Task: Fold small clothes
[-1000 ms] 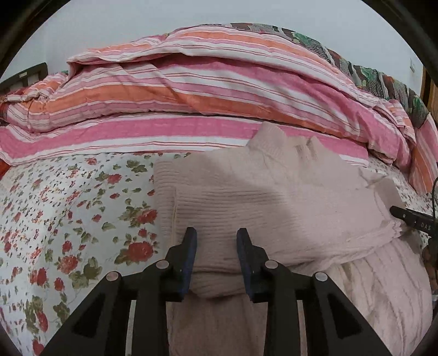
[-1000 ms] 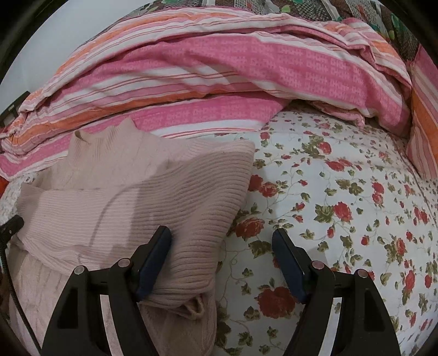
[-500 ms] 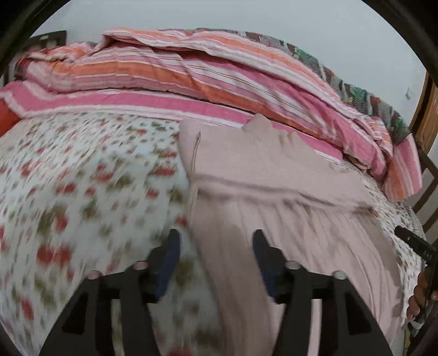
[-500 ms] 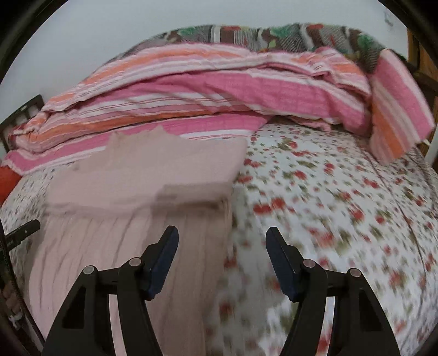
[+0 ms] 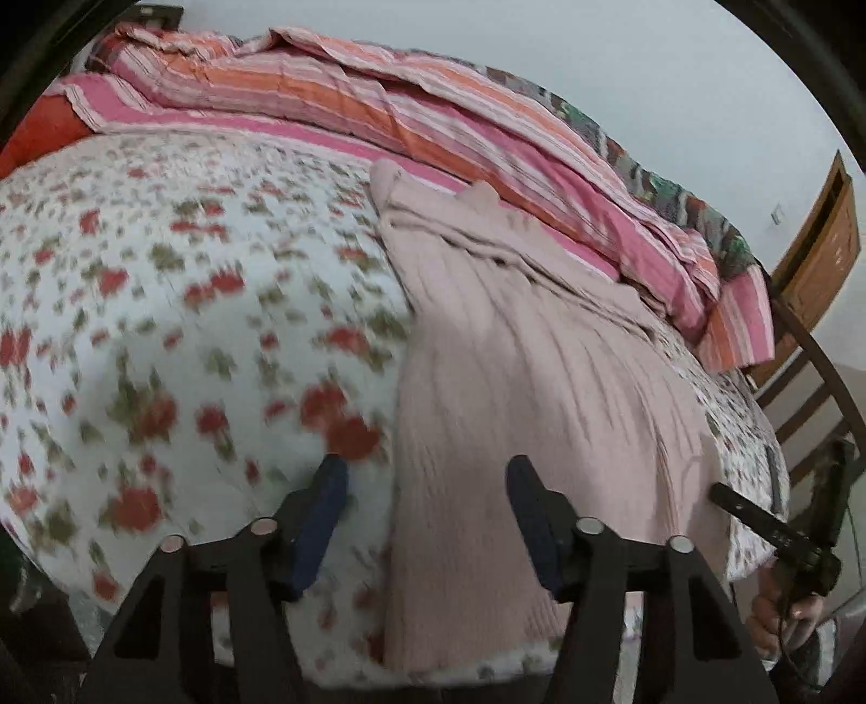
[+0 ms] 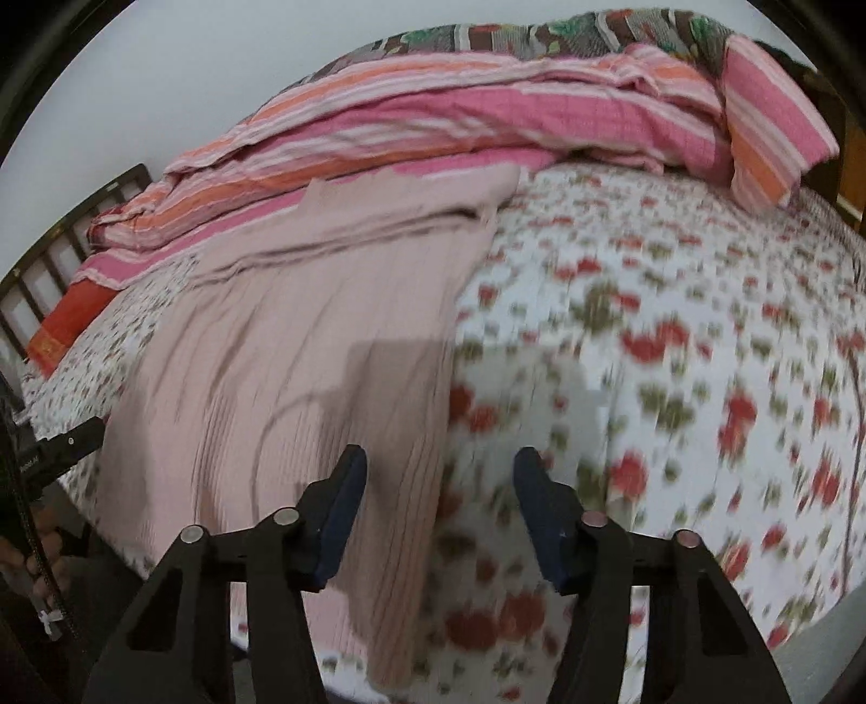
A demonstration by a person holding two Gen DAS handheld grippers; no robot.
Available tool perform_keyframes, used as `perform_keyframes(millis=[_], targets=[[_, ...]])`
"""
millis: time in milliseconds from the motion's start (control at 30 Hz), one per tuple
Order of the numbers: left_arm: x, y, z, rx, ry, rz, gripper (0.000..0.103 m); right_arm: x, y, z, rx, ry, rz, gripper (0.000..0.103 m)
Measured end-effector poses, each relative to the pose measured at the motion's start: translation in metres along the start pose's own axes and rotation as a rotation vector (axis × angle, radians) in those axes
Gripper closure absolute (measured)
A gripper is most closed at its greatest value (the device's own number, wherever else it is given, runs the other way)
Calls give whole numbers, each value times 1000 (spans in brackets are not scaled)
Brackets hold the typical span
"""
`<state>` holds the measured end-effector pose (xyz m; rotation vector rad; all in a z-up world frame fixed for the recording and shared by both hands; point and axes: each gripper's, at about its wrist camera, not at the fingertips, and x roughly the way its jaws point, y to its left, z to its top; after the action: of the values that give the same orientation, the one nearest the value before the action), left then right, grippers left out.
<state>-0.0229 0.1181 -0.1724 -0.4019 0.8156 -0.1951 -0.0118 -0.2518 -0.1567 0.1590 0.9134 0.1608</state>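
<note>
Left claw (image 5: 425,522) up close, hanging over the near edge of the bed, its jaws apart and closing, nothing pinched between them. Below and between its fingers runs the left border of the pink ribbed sweater (image 5: 519,390), with the floral bedsheet (image 5: 178,336) blurred just beside it. The right claw (image 6: 441,514) sits over the sweater's opposite border, jaws also apart and closing, gripping nothing; the knit edge lies under its left finger, the flowered sheet under its right. From the left wrist view, the right claw shows at the far right, with the person's hand (image 5: 779,617) wrapped around its handle.

The sweater lies lengthwise on the bed, its hem draping over the near edge of the mattress. Farther up, its sleeves are folded across the chest in a flat band, collar pointing away. Beyond the collar sits a heaped pink and orange striped quilt (image 6: 487,113), touching the sweater's top end. Behind that, a darker patterned blanket (image 6: 568,32), then the pale wall (image 5: 622,59), and a wooden door (image 5: 817,243) off to the right.
</note>
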Motion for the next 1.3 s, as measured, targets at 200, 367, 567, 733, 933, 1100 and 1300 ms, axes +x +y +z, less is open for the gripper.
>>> perform_keyframes(millis=[200, 367, 567, 733, 933, 1100, 1300], targets=[[15, -6, -9, -25, 25, 39, 69, 3, 10, -23, 9, -1, 10, 63], [-4, 14, 2, -111, -59, 34, 97, -1, 20, -18, -42, -28, 16, 98], [1, 14, -1, -82, -12, 32, 96, -3, -15, -22, 45, -8, -8, 98], [7, 4, 11, -23, 11, 9, 78, -3, 1, -12, -13, -30, -13, 84], [24, 14, 27, -102, 17, -82, 70, 13, -5, 14, 35, -29, 7, 69], [14, 17, 13, -102, 34, -139, 70, 14, -4, 1, 28, -52, -5, 67], [4, 12, -11, -90, 75, -141, 69, -4, 2, -28, -43, -48, -39, 67]])
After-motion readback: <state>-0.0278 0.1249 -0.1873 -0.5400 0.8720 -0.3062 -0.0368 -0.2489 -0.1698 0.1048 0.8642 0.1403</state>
